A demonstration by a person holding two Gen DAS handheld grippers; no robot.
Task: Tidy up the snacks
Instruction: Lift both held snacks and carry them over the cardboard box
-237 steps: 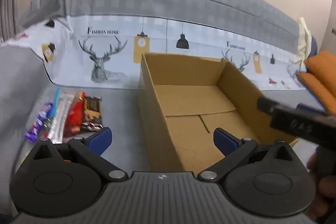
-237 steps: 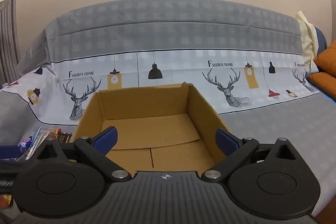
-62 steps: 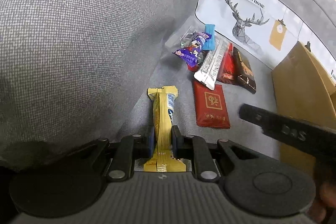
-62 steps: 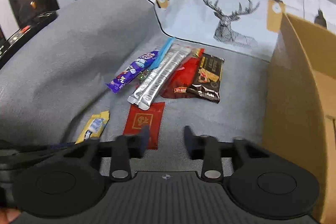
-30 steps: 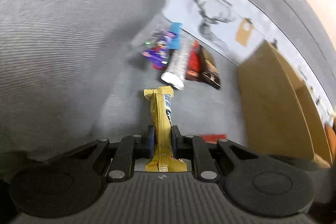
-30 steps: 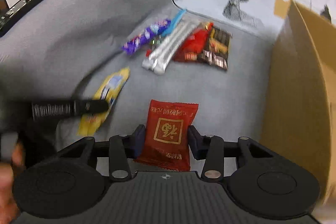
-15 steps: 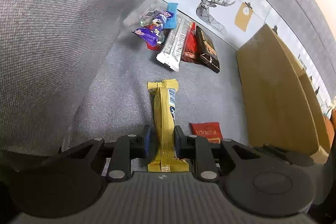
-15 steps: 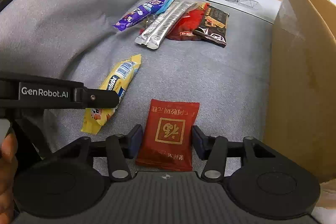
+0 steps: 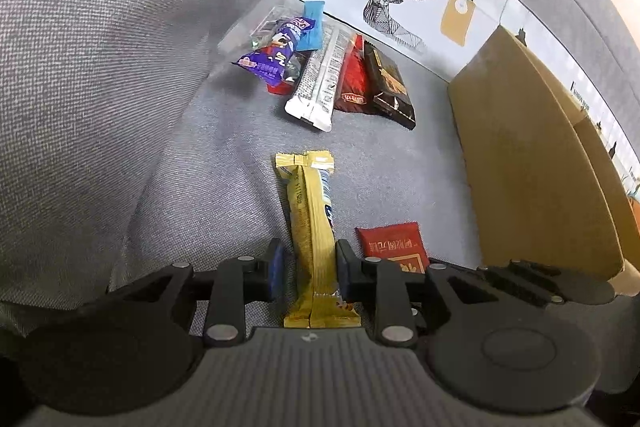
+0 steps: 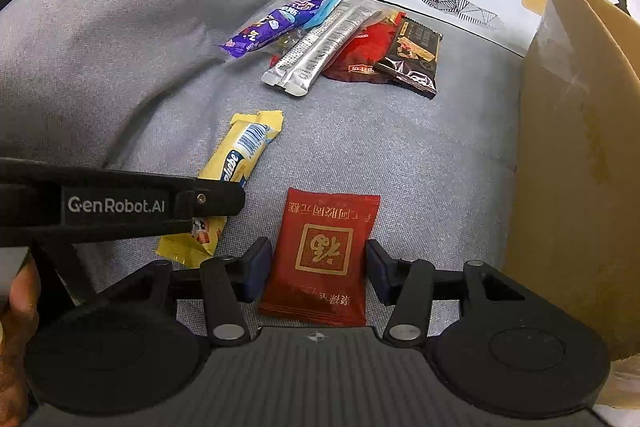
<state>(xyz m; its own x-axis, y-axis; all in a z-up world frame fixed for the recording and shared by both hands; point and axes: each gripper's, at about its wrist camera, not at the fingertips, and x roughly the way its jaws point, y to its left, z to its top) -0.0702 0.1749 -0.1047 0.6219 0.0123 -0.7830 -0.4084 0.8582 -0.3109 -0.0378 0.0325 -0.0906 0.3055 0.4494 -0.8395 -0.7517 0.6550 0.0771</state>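
A yellow snack bar (image 9: 310, 203) lies lengthwise on the grey sofa between the jaws of my left gripper (image 9: 310, 259). Those jaws are opening, and a gap shows beside the left pad. The right wrist view shows the same bar (image 10: 244, 151) partly under the left gripper's black finger (image 10: 120, 205). A flat red packet (image 10: 324, 243) lies between the jaws of my right gripper (image 10: 316, 259), which are closing. Its pads stand close at both sides and the packet is not squeezed. In the left wrist view the red packet (image 9: 394, 247) lies just right of the bar.
An open cardboard box (image 10: 580, 147) stands on the right, its near wall (image 9: 532, 179) close to both grippers. A pile of snacks lies further off: a purple pack (image 10: 272, 27), a silver sachet (image 10: 320, 47), a dark chocolate pack (image 10: 416, 55). A hand (image 10: 16, 307) shows at the lower left.
The left gripper has come down with the yellow bar and its jaws have spread off it. The right gripper's jaws stand a little wider around the red packet than a second ago.
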